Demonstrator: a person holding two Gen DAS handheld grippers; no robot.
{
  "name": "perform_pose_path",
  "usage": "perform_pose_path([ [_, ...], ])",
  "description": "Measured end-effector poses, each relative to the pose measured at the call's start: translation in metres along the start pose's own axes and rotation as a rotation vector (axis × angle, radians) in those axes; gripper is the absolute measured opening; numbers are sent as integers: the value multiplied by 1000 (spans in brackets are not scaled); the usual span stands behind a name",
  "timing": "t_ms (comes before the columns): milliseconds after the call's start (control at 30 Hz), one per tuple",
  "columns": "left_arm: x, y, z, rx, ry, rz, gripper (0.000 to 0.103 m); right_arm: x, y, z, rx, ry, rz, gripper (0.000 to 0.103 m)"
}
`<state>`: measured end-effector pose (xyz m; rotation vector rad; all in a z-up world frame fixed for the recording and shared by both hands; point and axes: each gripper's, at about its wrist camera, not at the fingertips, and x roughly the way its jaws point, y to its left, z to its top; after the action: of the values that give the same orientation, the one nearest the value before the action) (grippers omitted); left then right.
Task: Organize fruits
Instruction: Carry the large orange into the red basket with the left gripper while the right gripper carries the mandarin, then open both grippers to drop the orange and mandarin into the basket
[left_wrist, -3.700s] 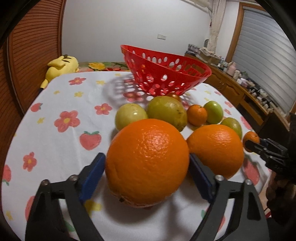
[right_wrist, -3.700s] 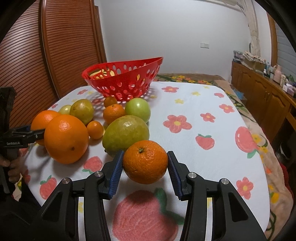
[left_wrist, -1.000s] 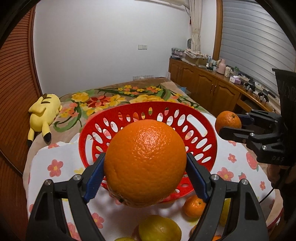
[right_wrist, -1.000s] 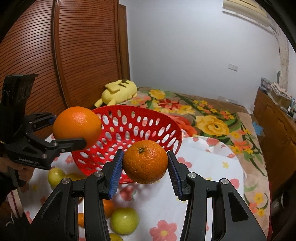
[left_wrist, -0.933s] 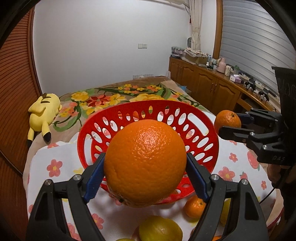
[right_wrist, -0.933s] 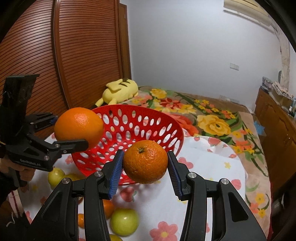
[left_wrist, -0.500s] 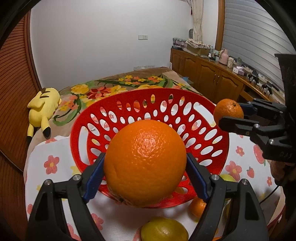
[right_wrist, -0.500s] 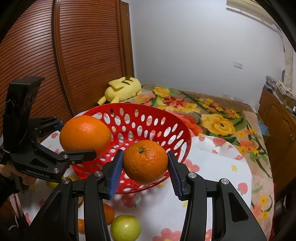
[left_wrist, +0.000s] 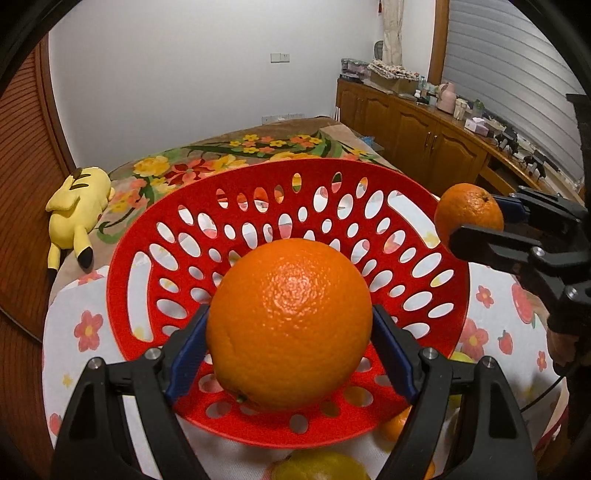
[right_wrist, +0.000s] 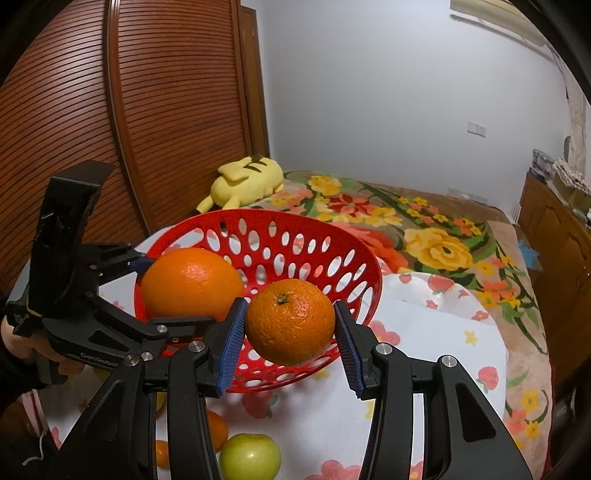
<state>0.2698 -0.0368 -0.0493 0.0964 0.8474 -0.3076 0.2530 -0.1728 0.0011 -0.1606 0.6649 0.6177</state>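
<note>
My left gripper (left_wrist: 290, 341) is shut on a large orange (left_wrist: 289, 320) and holds it over the near part of the red perforated basket (left_wrist: 424, 225). My right gripper (right_wrist: 291, 338) is shut on a smaller orange (right_wrist: 290, 321) and holds it over the basket's (right_wrist: 343, 240) right rim. The large orange (right_wrist: 192, 284) and the left gripper show in the right wrist view at the basket's left side. The smaller orange (left_wrist: 468, 212) shows in the left wrist view at the basket's right rim. The basket looks empty where I can see inside.
The basket stands on a white cloth with flowers and strawberries (left_wrist: 85, 332). More fruit lies on the near side: a green apple (right_wrist: 250, 457), small oranges (right_wrist: 218, 428) and a yellow-green fruit (left_wrist: 317, 467). A yellow plush toy (right_wrist: 245, 181) lies behind on a floral bedspread. Wooden cabinets (left_wrist: 417, 125) stand at the right.
Both grippers have moved forward and down toward the basket with their oranges. The basket looks larger and closer in both views.
</note>
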Motion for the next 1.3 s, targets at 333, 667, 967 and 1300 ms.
perform_pose_path([
  [333, -41, 3, 23, 9, -157, 54, 89, -1, -3, -3, 9, -12, 10, 48],
  [667, -42, 7, 10, -21, -148, 75, 89, 8, -3, -4, -18, 19, 21, 48],
  [967, -44, 16, -3, -41, -151, 68, 89, 20, 0, -8, -25, 64, 18, 48],
  [1300, -50, 18, -13, -41, -156, 63, 89, 12, 6, -1, -19, 48, 11, 50],
])
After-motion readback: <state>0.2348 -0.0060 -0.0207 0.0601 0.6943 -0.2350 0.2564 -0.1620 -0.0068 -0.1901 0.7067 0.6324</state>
